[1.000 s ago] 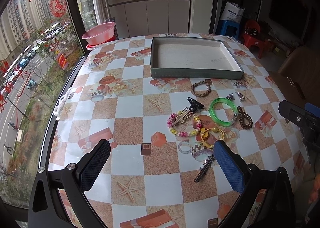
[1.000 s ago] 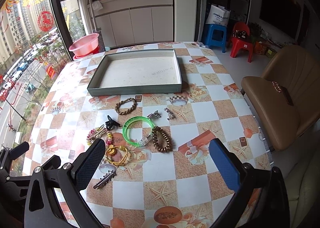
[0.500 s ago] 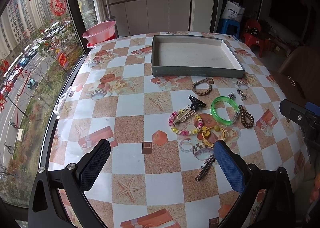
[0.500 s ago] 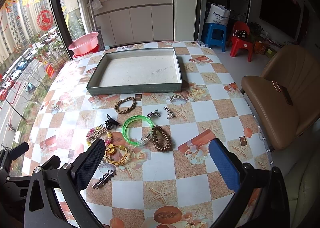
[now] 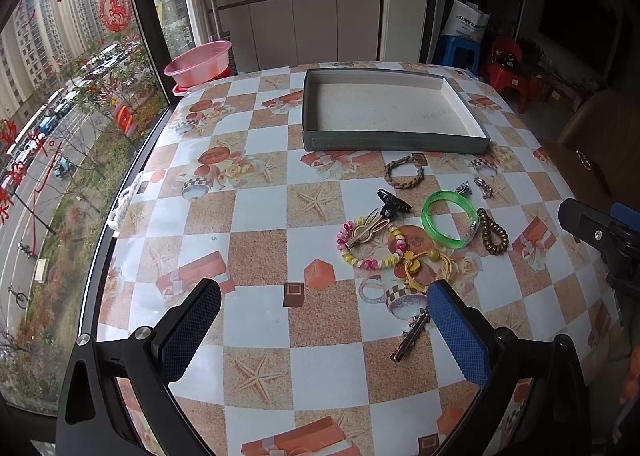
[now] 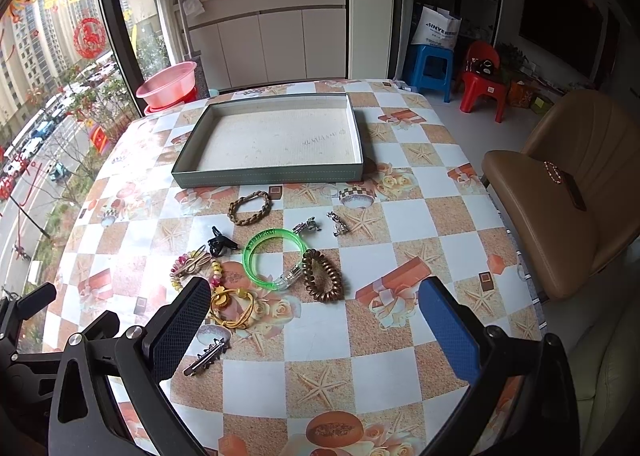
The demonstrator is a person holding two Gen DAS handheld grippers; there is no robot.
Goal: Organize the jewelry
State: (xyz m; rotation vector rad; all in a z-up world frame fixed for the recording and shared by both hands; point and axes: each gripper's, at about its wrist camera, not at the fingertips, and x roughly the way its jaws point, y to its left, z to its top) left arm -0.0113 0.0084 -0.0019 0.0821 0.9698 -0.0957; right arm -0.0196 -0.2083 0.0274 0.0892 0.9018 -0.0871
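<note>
An empty grey tray [image 5: 394, 143] [image 6: 268, 177] sits at the far side of the table. In front of it lies loose jewelry: a brown chain bracelet [image 5: 404, 172] [image 6: 249, 208], a green bangle [image 5: 450, 218] [image 6: 274, 258], a brown coil tie [image 5: 494, 232] [image 6: 322, 276], a bead bracelet [image 5: 370, 242], a yellow hair tie [image 6: 232, 306], a black claw clip [image 5: 392, 204] and a metal barrette [image 5: 410, 336] [image 6: 206, 356]. My left gripper [image 5: 320, 326] is open above the near table. My right gripper [image 6: 316, 326] is open, empty, above the near table.
A pink basin [image 5: 199, 62] stands beyond the table's far left corner by the window. A brown chair [image 6: 568, 192] is to the right of the table. Two small silver pieces [image 6: 322, 223] lie near the bangle. The checked tablecloth [image 5: 260, 224] covers the round table.
Both views have pulled back and risen slightly; the jewelry and tray sit a little higher in frame. Nothing on the table has moved.
</note>
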